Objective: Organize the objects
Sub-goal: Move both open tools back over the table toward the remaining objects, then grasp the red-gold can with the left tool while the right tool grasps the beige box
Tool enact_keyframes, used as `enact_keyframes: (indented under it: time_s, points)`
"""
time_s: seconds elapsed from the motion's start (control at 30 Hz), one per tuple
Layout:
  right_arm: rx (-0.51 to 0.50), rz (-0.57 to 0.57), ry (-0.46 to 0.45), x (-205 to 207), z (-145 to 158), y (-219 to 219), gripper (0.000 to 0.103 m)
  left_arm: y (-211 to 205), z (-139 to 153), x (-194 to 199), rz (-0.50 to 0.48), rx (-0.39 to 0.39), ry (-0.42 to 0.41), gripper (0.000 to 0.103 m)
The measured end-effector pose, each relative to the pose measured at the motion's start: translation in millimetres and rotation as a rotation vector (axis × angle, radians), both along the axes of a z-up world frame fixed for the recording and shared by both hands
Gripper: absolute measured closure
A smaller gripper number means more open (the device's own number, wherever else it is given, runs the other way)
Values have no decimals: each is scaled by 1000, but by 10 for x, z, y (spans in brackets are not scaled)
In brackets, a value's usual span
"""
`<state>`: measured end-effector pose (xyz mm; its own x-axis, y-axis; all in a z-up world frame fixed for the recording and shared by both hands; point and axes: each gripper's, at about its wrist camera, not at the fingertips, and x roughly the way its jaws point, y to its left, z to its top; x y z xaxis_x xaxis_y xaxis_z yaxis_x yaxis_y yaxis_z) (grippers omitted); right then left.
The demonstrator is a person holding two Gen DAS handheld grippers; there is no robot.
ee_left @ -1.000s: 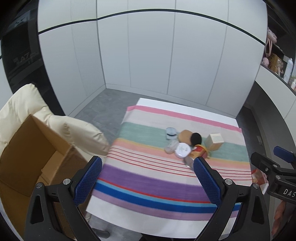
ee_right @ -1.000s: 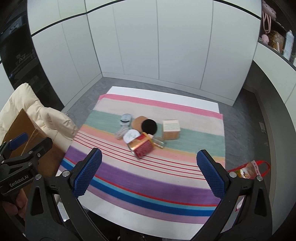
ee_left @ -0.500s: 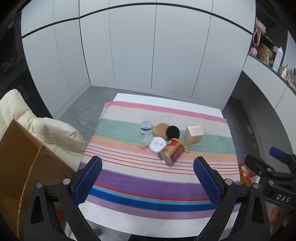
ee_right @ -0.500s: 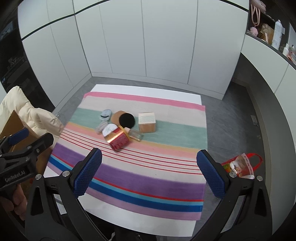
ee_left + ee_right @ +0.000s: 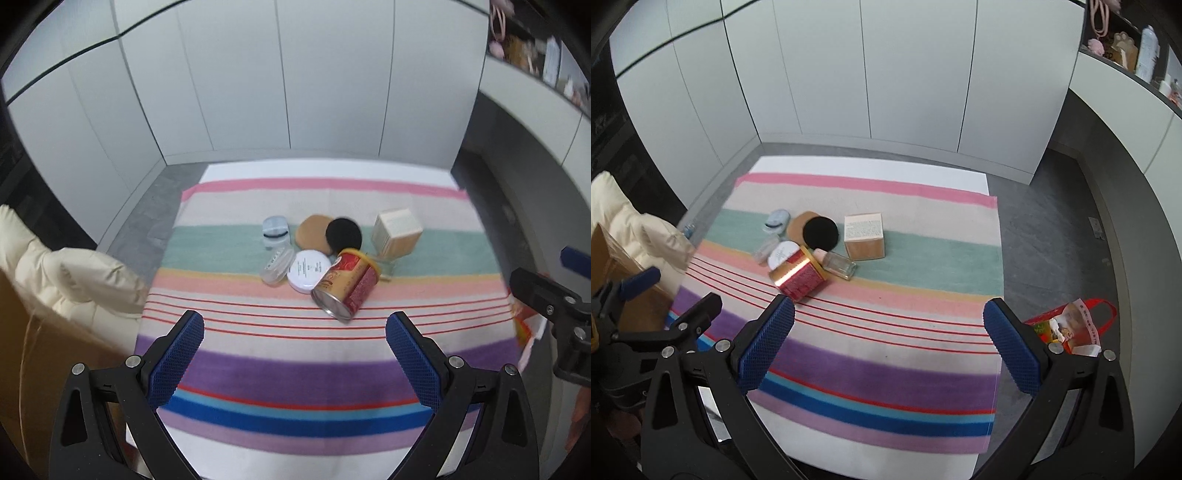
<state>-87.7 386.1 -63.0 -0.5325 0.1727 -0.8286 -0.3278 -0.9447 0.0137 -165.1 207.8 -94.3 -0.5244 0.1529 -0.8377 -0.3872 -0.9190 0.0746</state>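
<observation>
A cluster of small objects lies mid-table on a striped cloth [image 5: 295, 369]. A red and gold can [image 5: 345, 288] [image 5: 798, 277] lies on its side. Beside it are a white round lid [image 5: 309, 270], a tan and black puff [image 5: 328, 236] [image 5: 814, 230], a clear case [image 5: 276, 264], a pale blue jar [image 5: 275, 230], a glass bottle [image 5: 836, 264] and a tan box [image 5: 397, 233] [image 5: 864, 236]. My left gripper [image 5: 293, 349] hangs open above the near stripes, nothing between its fingers. My right gripper [image 5: 888, 341] is open too, nearer the table's right side.
A cardboard box [image 5: 22, 350] and a cream padded jacket [image 5: 62, 280] sit off the table's left edge. A red bag [image 5: 1071, 326] lies on the grey floor at the right. White cabinet walls stand behind, with shelves at upper right.
Both grippers have swung rightward and moved closer to the table, so the cluster looks larger and more central. Both stay open. No object on the cloth has moved.
</observation>
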Motion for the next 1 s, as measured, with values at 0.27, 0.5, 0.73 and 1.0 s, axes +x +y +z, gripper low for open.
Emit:
enact_keyframes:
  time_s: [0.27, 0.5, 0.73, 1.0]
  points:
    - [-18, 9, -86, -327, -534, 104, 0, 230, -496, -326, -67, -18, -61, 4]
    - [-20, 27, -118, -663, -922, 234, 0, 399, -907, -534, -122, -2, -113, 9]
    - [-54, 19, -131, -966, -1294, 310, 0, 508, -1120, -627, -172, 69, -152, 27]
    - [-40, 77, -117, -1316, -1476, 185, 0, 516, -1091, -677, -126, 110, -140, 42]
